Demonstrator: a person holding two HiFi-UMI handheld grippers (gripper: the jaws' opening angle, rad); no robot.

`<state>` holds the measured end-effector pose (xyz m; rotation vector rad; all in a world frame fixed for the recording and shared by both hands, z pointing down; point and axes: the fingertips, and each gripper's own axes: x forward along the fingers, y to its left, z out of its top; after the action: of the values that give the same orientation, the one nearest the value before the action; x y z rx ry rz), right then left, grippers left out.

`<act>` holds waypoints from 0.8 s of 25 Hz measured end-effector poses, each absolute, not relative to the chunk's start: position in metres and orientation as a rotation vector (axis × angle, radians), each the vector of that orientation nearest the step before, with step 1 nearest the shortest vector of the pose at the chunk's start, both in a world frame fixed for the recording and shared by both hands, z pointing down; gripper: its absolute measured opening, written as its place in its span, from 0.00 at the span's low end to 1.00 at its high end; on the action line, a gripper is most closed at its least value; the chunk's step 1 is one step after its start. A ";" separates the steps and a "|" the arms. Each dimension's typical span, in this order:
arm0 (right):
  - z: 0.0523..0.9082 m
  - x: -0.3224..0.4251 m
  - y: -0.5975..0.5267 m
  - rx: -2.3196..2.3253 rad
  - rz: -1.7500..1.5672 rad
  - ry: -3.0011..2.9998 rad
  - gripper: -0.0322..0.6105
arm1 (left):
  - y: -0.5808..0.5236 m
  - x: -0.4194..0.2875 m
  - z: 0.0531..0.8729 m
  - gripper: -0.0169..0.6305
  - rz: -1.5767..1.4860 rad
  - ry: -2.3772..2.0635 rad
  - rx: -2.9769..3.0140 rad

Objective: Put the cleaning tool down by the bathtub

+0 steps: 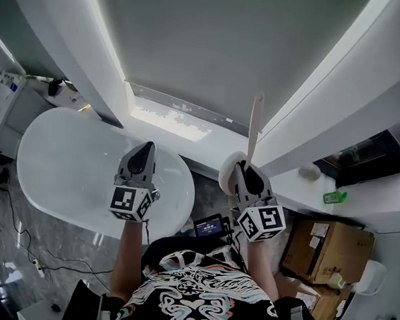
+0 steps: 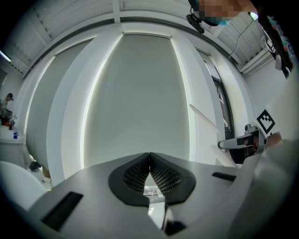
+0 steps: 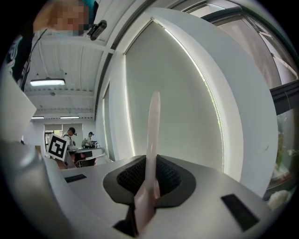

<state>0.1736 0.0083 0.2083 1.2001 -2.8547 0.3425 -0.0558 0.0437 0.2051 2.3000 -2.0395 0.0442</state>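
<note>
– What's biggest in the head view?

– The white oval bathtub [image 1: 59,162], filling the middle left. A cardboard box [image 1: 329,246] sits at lower right.

– And the grippers?

– Both are at frame centre. The left gripper [image 1: 145,153] overlaps the tub's right end. In the left gripper view [image 2: 149,164] its pads are pressed together with nothing between them.

– The right one?

– The right gripper [image 1: 247,173] is just right of the tub. It is clamped on the cleaning tool [image 1: 254,129], whose pale handle [image 3: 153,130] rises straight up between the pads. The tool is held aloft, right of centre.
</note>
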 end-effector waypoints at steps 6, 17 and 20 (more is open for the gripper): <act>0.206 0.173 0.000 1.206 0.338 -2.853 0.16 | 0.040 -0.057 0.196 0.05 0.014 -2.065 2.305; 0.212 0.147 -0.040 1.138 0.322 -2.865 0.16 | 0.005 -0.080 0.201 0.05 0.028 -2.101 2.261; 0.212 0.138 -0.047 1.115 0.311 -2.861 0.16 | -0.004 -0.090 0.201 0.05 0.012 -2.113 2.237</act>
<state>0.1375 -0.0471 0.2121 1.1154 -2.8609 0.3106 -0.0904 -0.0039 0.2012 2.2369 -2.1133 0.0121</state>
